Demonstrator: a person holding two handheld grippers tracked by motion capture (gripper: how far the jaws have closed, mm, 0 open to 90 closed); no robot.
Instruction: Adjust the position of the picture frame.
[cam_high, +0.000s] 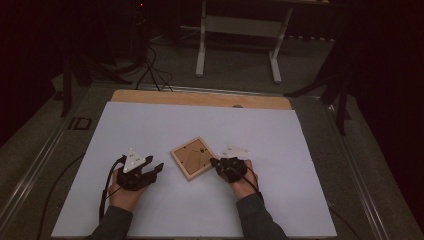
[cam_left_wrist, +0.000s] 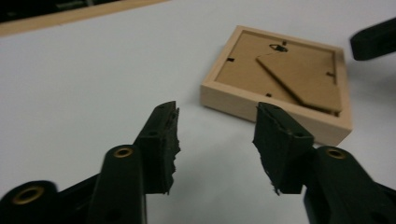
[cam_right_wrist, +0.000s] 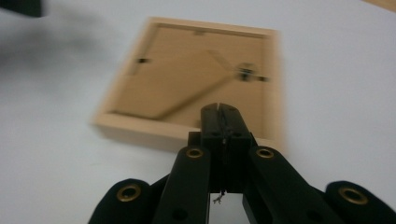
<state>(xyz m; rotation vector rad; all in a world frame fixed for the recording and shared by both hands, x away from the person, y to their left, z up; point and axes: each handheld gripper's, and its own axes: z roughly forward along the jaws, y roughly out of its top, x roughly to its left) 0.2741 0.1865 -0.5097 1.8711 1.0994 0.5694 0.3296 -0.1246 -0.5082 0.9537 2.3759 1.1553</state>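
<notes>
Frame-handling first: the wooden picture frame lies face down on the white sheet covering the table, between your two hands, with its fibreboard back and hinged easel stand facing up. Judge it light and stiff, a rigid wooden rim around a thin backing panel, and (if there is glass underneath, which cannot be told from here) breakable if dropped or twisted.

Your left gripper sits to the frame's left, jaws parted with nothing between them; in the left gripper view they point at the near corner of the rim but stand just short of it. Your right gripper is clenched tight on nothing, its tip hovering at the frame's right edge; the right gripper view is blurred, so whether it touches the wood cannot be told.

Take hold on the rim, pads across the thick wooden border at a side or corner. Avoid the easel stand and the small metal tabs, which will likely flex or swing. Smooth wood on a smooth sheet may slide when nudged, so brace one side before you lift the other.
</notes>
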